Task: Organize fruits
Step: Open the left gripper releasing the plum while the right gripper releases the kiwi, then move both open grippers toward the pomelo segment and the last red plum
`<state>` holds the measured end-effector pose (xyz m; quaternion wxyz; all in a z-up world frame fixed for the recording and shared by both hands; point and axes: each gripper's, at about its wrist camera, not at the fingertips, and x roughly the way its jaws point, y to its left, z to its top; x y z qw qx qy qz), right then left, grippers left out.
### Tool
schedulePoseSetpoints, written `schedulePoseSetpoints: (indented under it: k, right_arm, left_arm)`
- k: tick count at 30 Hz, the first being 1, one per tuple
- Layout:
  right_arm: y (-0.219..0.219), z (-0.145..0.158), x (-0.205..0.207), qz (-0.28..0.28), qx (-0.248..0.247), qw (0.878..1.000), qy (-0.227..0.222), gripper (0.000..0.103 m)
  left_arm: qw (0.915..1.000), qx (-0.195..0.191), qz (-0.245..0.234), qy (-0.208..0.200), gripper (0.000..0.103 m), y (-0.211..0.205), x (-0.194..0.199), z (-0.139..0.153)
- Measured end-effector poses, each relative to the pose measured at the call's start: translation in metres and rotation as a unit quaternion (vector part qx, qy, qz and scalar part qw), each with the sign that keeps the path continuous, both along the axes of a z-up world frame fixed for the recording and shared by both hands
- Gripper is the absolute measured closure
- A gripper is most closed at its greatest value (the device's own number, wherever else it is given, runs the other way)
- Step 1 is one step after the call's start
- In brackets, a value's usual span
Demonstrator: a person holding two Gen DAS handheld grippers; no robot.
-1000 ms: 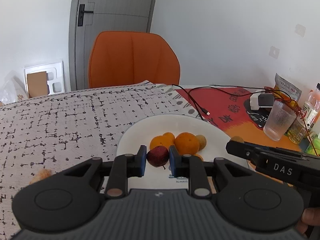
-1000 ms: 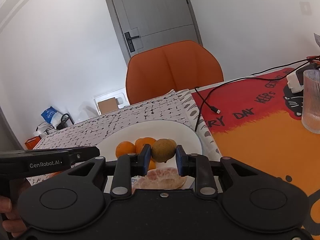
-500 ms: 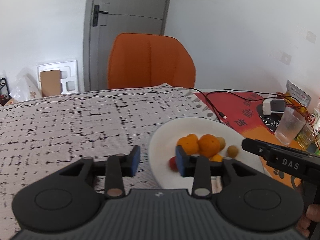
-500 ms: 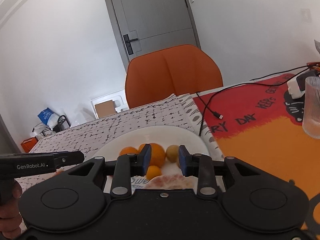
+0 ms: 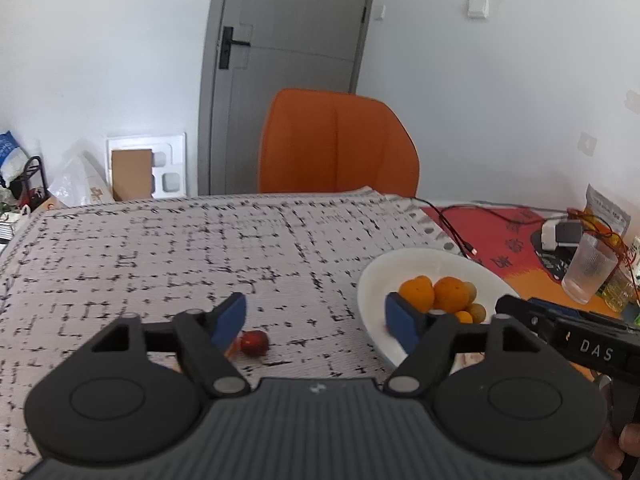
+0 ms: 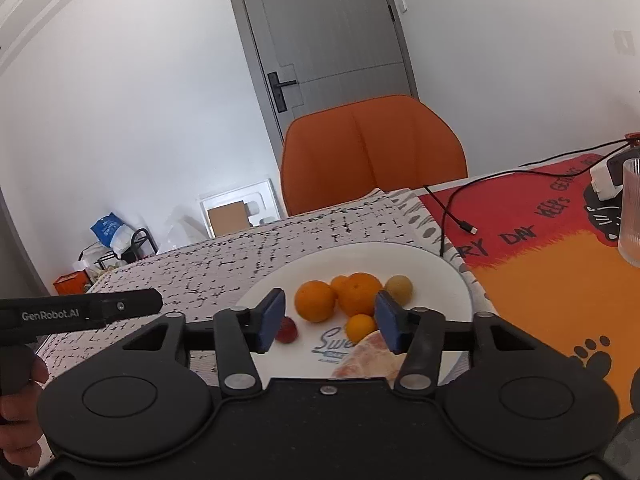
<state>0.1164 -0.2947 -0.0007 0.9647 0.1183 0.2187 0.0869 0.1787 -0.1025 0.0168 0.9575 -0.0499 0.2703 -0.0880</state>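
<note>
Blue pads on the left gripper (image 5: 316,318) are spread wide with nothing pinched between them; its jaws have just been opening, and they hang over the black-and-white speckled tablecloth (image 5: 160,256). Just past the left pad a small red fruit (image 5: 253,343) sits on the cloth, beside the pad but not gripped, with a bit of something orange next to it that I can't make out. The right gripper (image 6: 330,320) has its jaws apart too, also just been opening, nothing clamped, hovering over the near edge of the white plate (image 6: 440,270). On that plate: a cluster of oranges (image 6: 340,296), a smaller orange (image 6: 360,327) in front, a brownish-green round fruit (image 6: 399,288) to the right, another little red fruit (image 6: 287,330) by the left pad, and a peeled pinkish citrus piece (image 6: 370,358) at the near rim. Further out there's a red and orange mat (image 6: 540,248) with a black cable (image 6: 452,208) and a ribbed glass (image 6: 631,212), then an orange chair (image 6: 372,148) and a grey door (image 6: 324,36) behind the table.
</note>
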Motion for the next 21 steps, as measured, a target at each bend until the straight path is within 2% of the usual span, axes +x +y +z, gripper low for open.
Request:
schedulePoseSetpoints:
  k: [9, 12, 16, 21]
  right_arm:
    - [0.021, 0.008, -0.015, 0.013, -0.012, 1.000, -0.012, 0.039]
    - [0.026, 0.010, -0.019, 0.015, -0.015, 1.000, -0.015, 0.030]
    - [0.033, 0.013, -0.022, 0.016, -0.013, 1.000, -0.020, 0.018]
    - [0.043, 0.017, -0.027, 0.023, -0.013, 0.999, -0.026, 0.007]
  left_arm:
    - [0.9997, -0.004, 0.019, -0.013, 0.022, 0.023, -0.021, 0.008]
    - [0.9996, -0.009, 0.022, -0.015, 0.021, 0.030, -0.028, 0.010]
    - [0.9988, -0.012, 0.038, -0.030, 0.010, 0.043, -0.037, 0.014]
    - [0.9976, -0.014, 0.057, -0.037, 0.009, 0.059, -0.043, 0.019]
